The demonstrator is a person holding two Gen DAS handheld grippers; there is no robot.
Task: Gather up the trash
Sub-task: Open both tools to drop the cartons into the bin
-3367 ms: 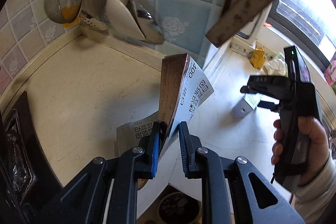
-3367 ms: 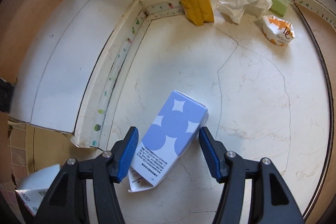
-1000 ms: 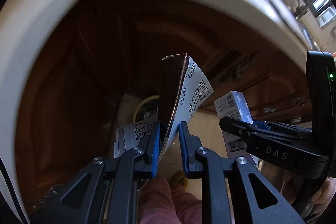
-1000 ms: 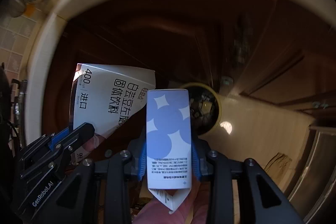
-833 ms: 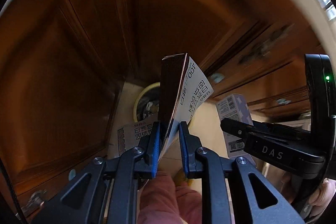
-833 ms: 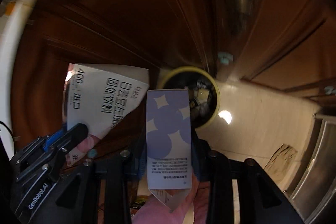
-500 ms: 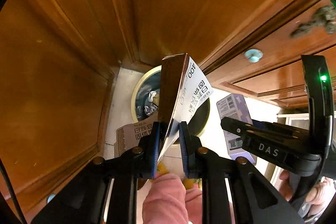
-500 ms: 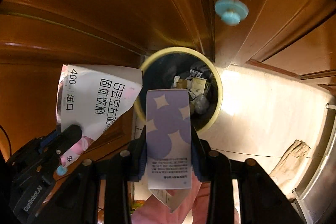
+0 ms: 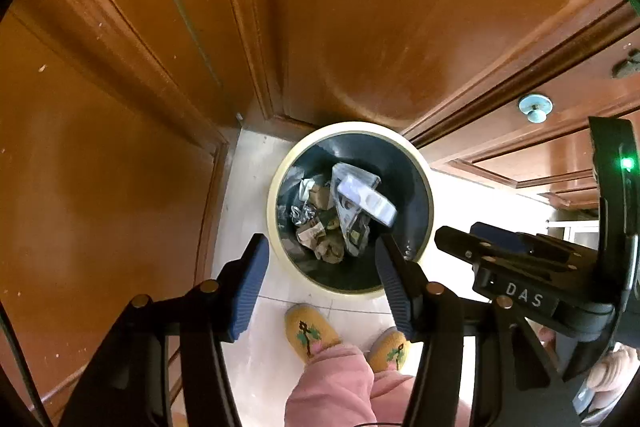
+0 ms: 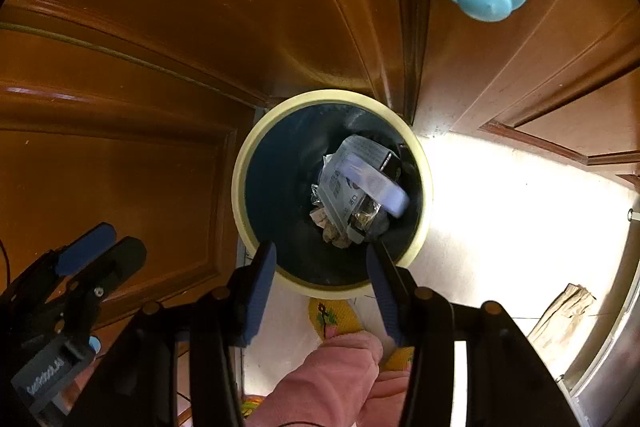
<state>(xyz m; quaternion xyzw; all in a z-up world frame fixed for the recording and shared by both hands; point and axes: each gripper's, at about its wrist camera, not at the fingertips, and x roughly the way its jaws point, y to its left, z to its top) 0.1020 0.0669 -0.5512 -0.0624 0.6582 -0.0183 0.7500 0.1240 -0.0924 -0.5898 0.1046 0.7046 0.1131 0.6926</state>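
**Both cartons dropped into the bin**

On the left, wooden cabinet doors [image 9: 120,147] closed in the corner where the yellow-rimmed trash bin [image 9: 276,247] stood on the pale floor. Half a second earlier the left gripper [image 9: 320,259] had been clamped on the flattened white drink carton right above that bin; now its jaws were opening, with nothing between the blue pads [image 9: 248,279]. The white drink carton [image 9: 348,223] lay inside the bin, tilted on the older scraps.

Across it, blurred as if it had not yet settled, was the blue-dotted carton [image 9: 366,197], which the right gripper [image 10: 322,275] had been holding upright over the rim a moment before. Those jaws were opening too, and only the bin's dark interior showed between them. In the right wrist view both cartons sat toward the right side of the bin, well within the rim [image 10: 240,203].

Below the grippers, a pink trouser leg [image 9: 332,379] and yellow slippers [image 9: 308,331] stood just beside the bin.

Judged from this, the release counted for both pieces: nothing caught on the rim or fell on the floor. Both grippers were free, so any further trash would call for a trip back to wherever it lay; none was visible here.
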